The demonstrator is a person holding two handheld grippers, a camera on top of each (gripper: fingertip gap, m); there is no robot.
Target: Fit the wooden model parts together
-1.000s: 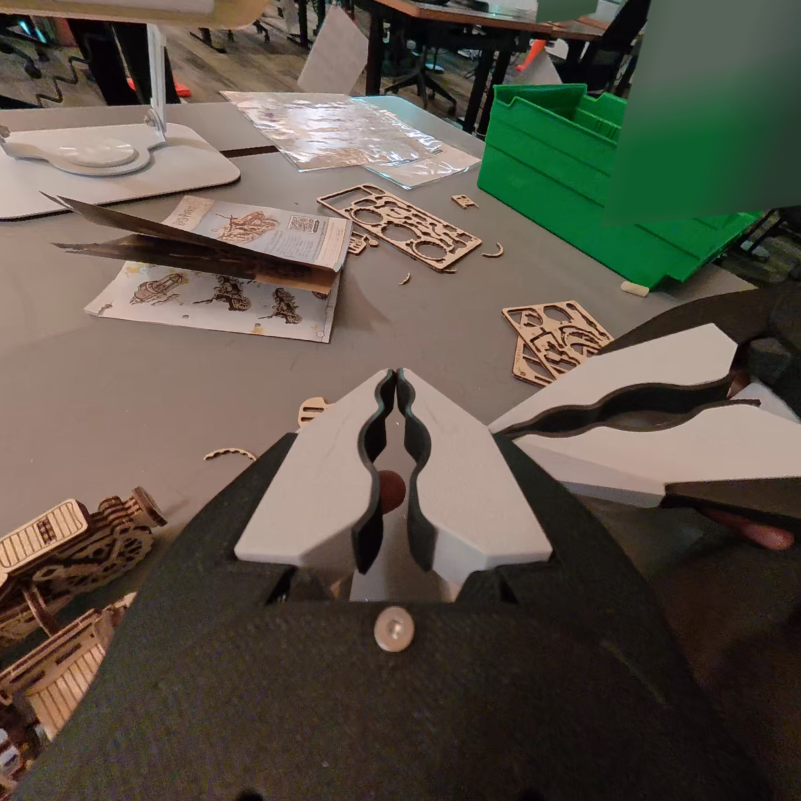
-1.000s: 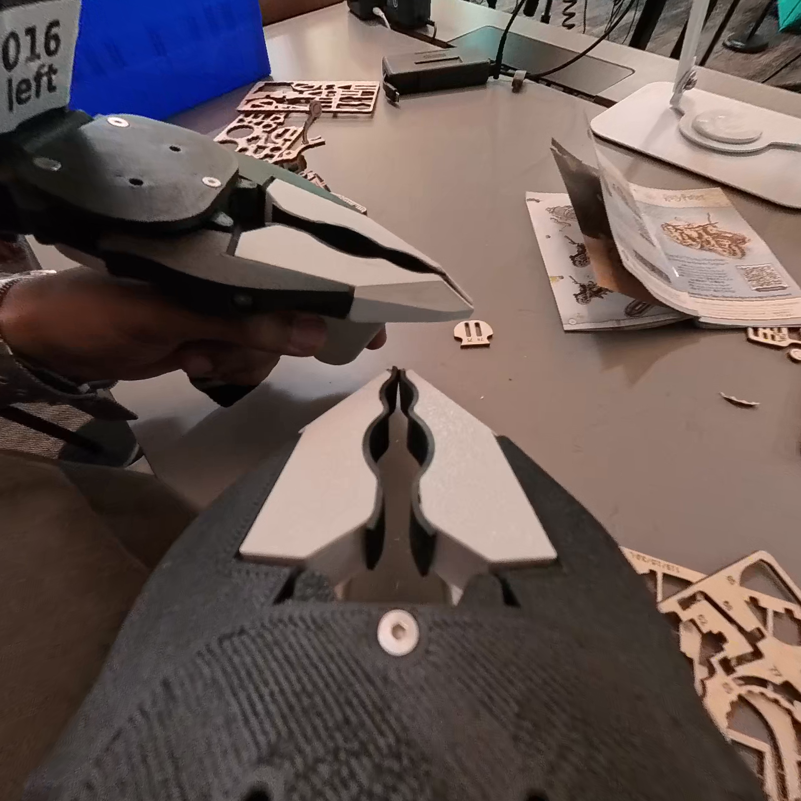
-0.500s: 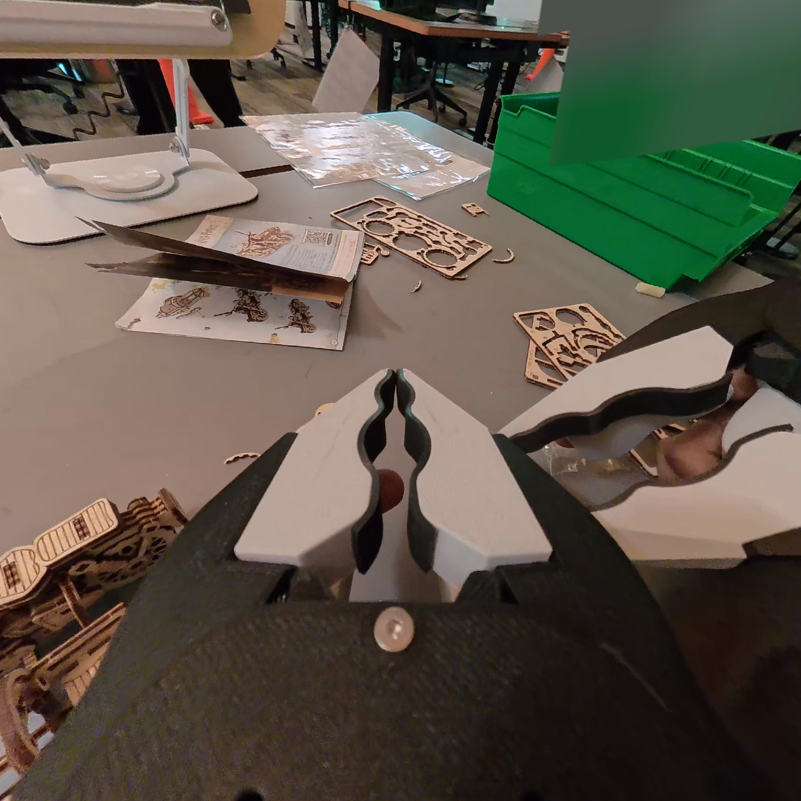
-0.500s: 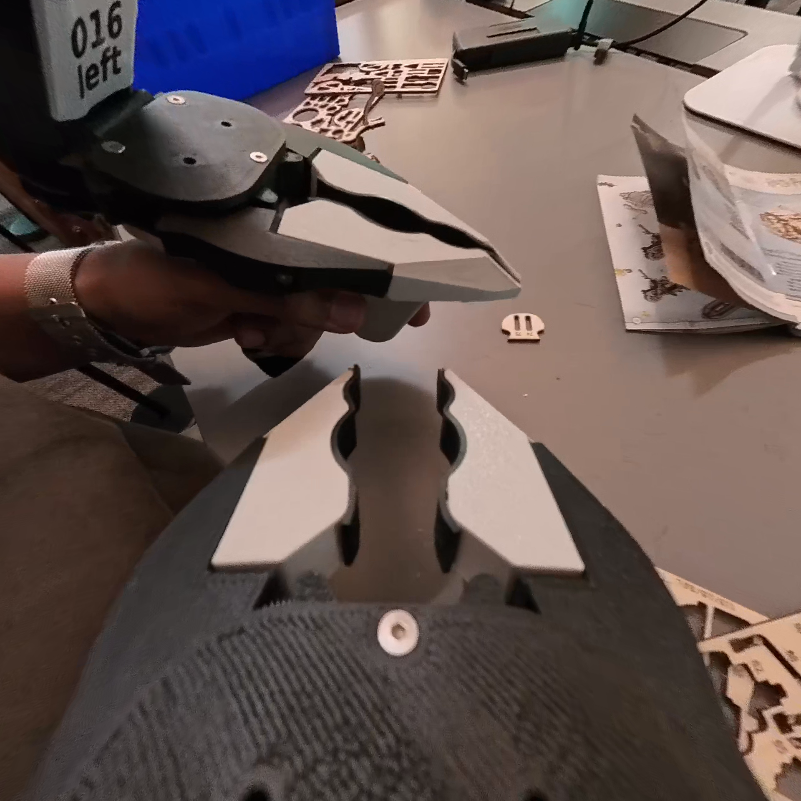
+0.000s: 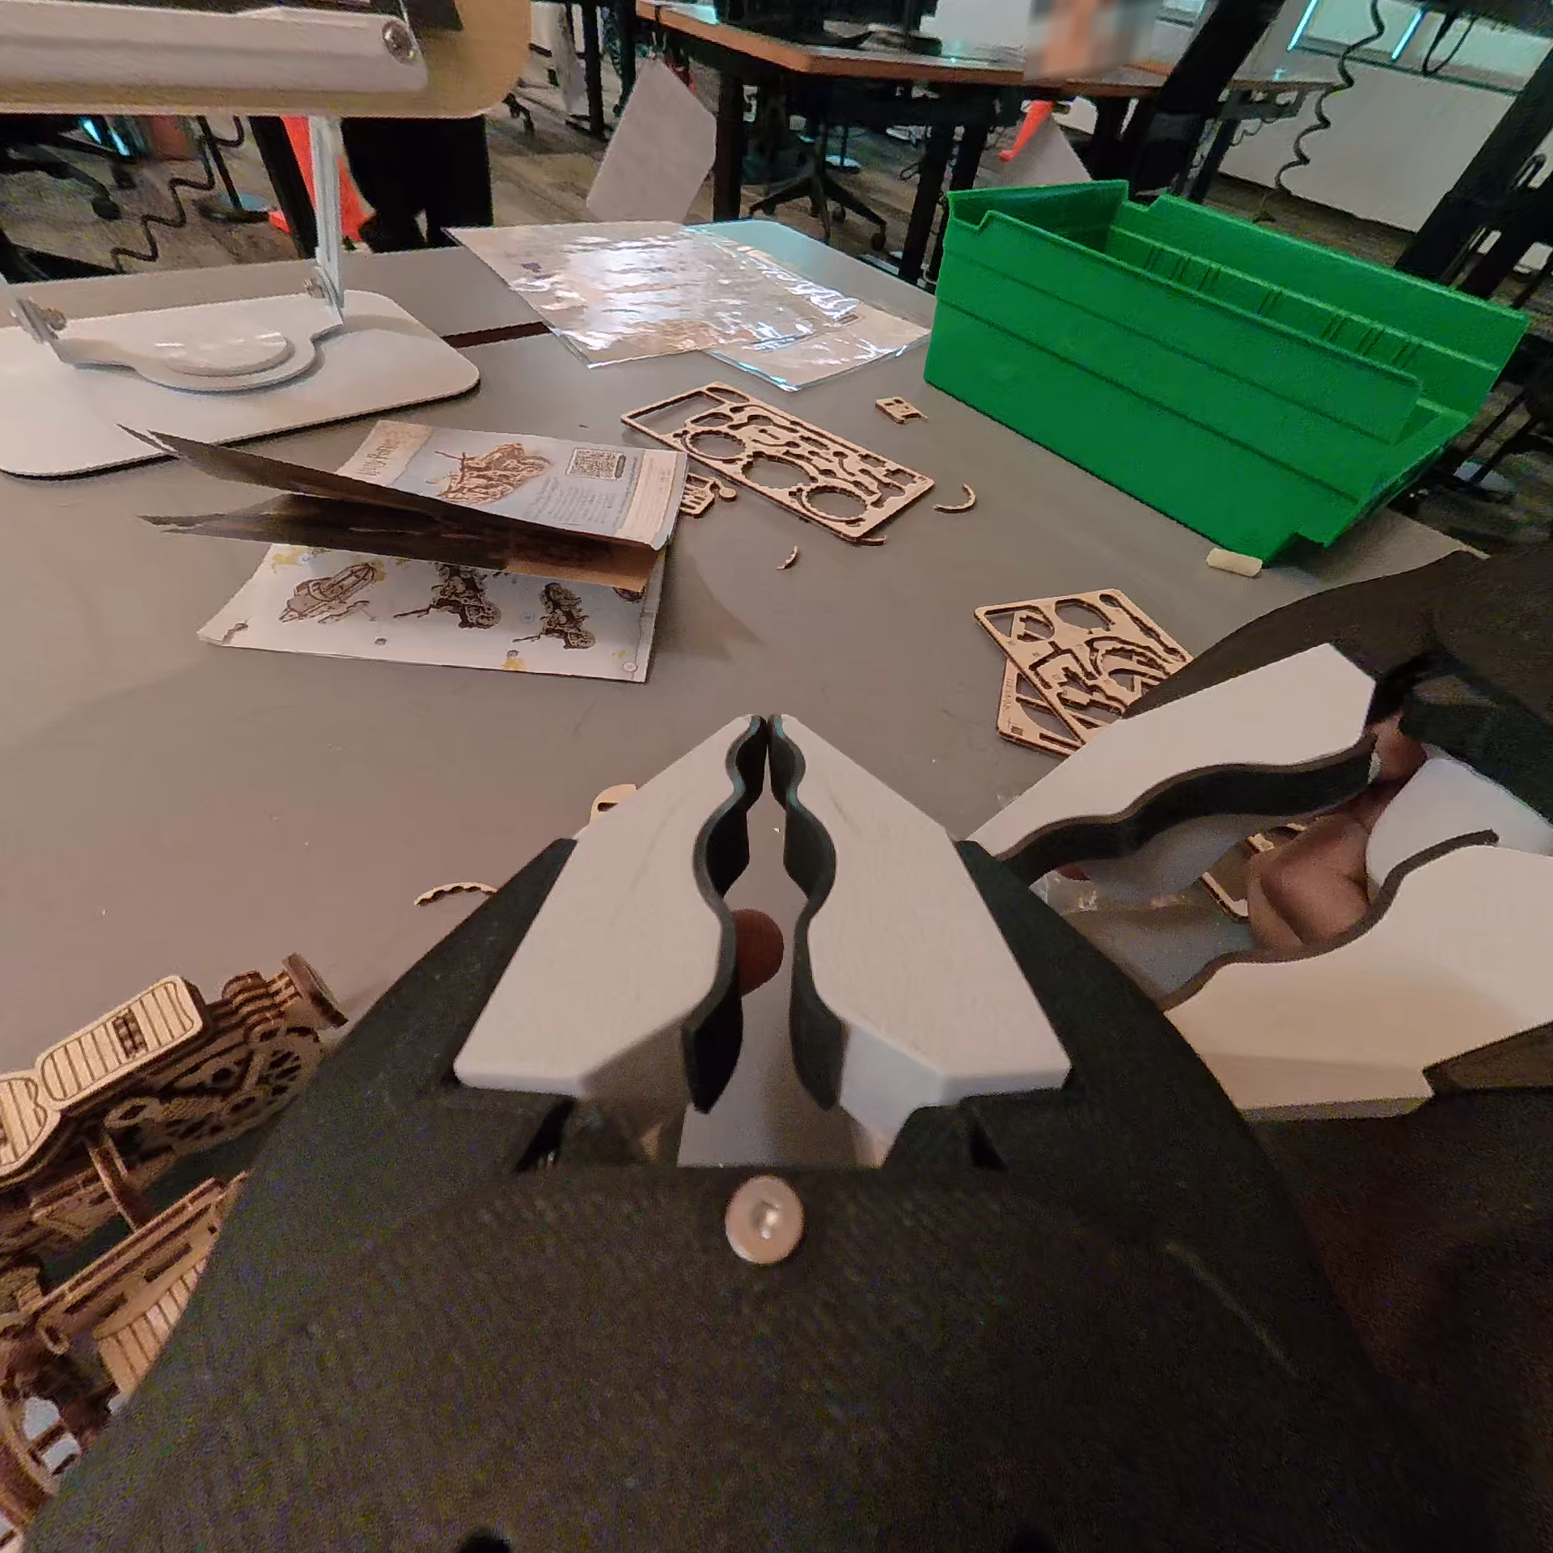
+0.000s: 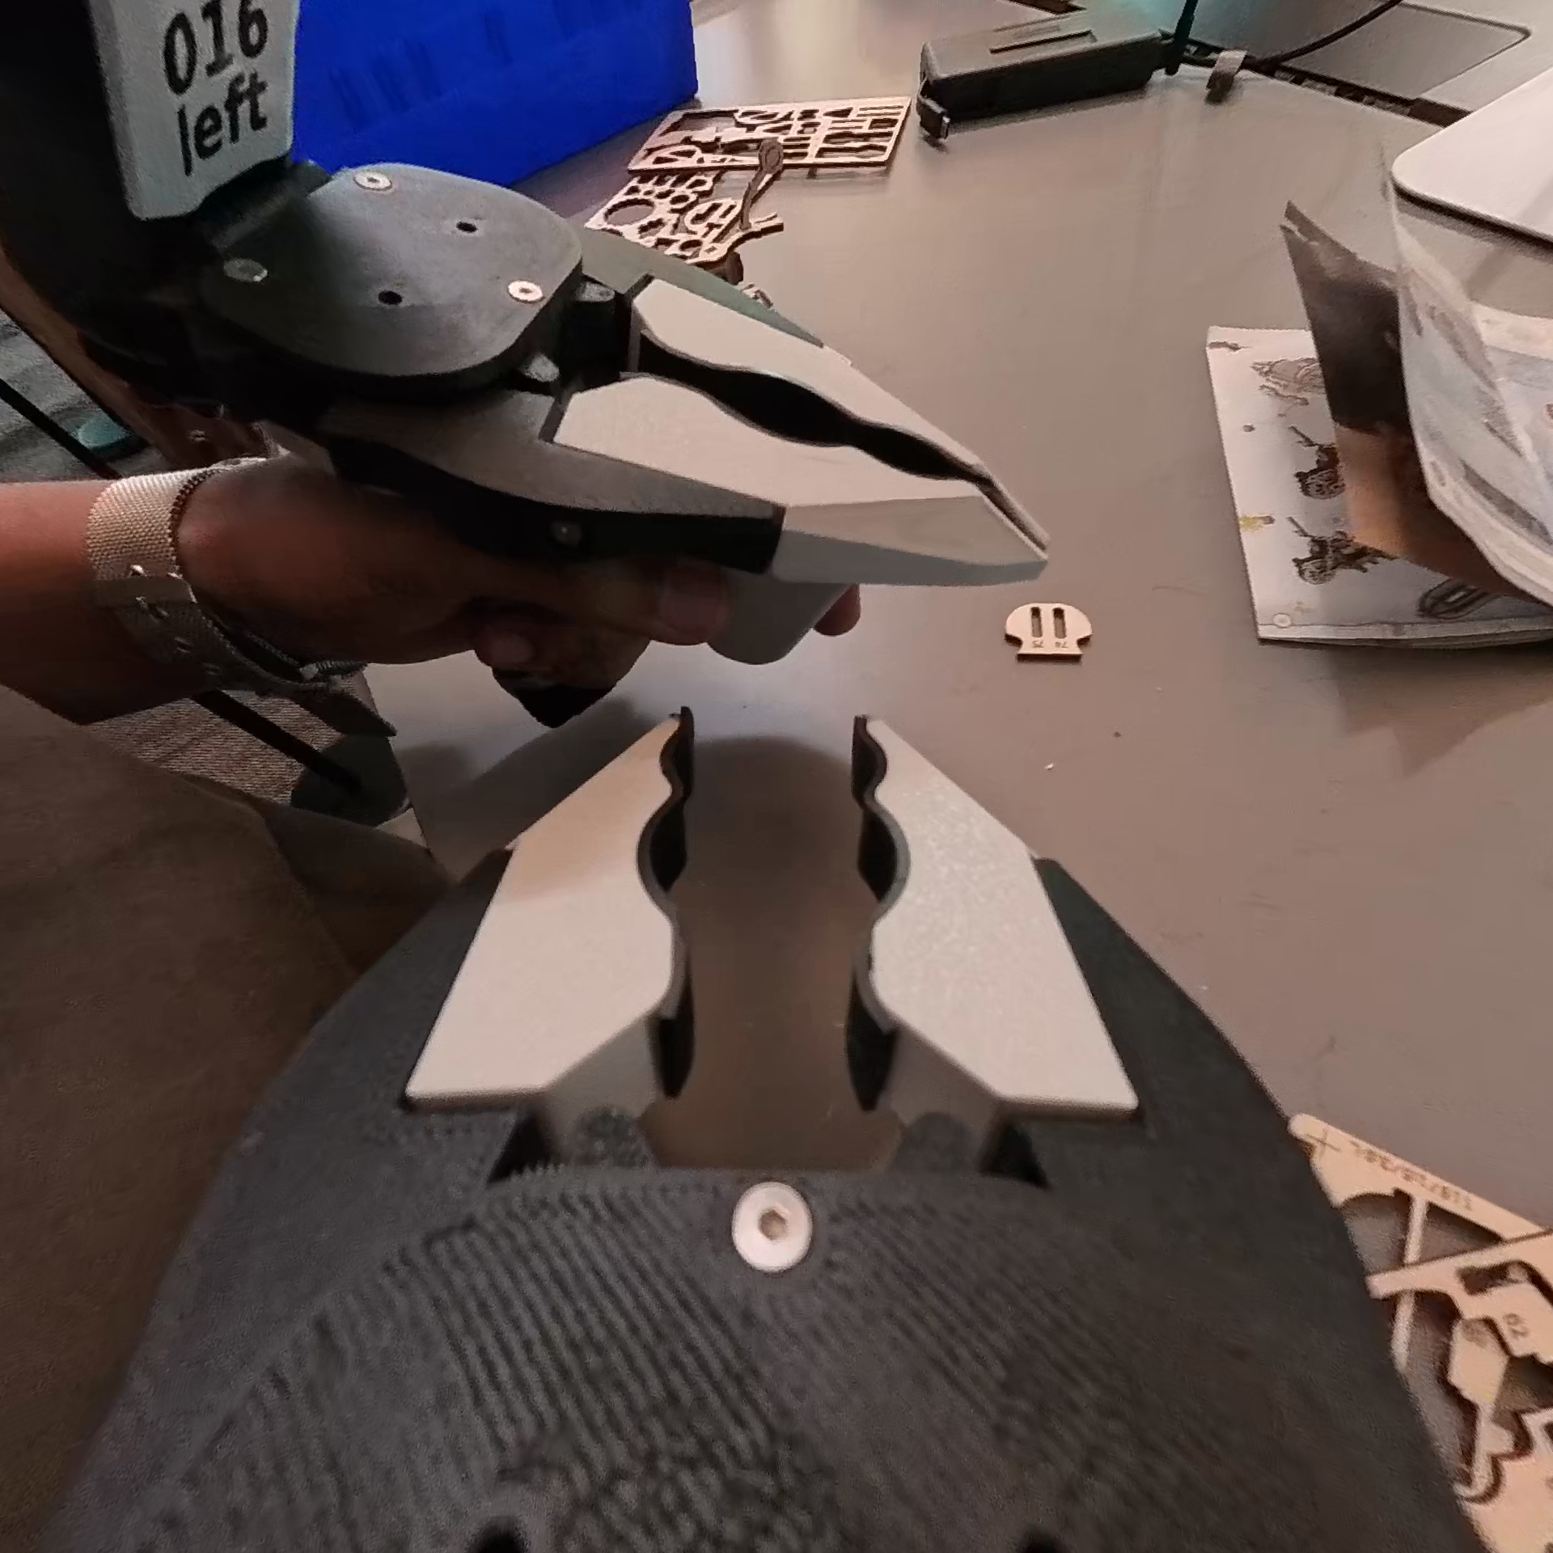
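My left gripper [image 5: 769, 731] is shut and empty, held above the grey table; it also shows in the right wrist view [image 6: 1000, 513], gripped by a hand. My right gripper [image 6: 769, 731] is open and empty just above the table; in the left wrist view it [image 5: 1000, 840] sits close to the right of the left one. A small rounded wooden part with two slots [image 6: 1046, 629] lies on the table just beyond both grippers; its edge peeks out in the left wrist view [image 5: 612, 797]. A partly built wooden model [image 5: 126, 1084] stands at the lower left.
Cut-out wooden sheets lie ahead [image 5: 777, 458], at right [image 5: 1084, 664] and by a blue bin [image 6: 496, 76]. An open instruction booklet [image 5: 471, 521], a white lamp base [image 5: 218, 370], plastic bags [image 5: 672, 294] and a green bin [image 5: 1218, 361] stand farther back. Tip to tip, the grippers are about 7 cm apart.
My right gripper has opened from shut and moved slightly left toward the left gripper. The left gripper stays shut and has risen a little.
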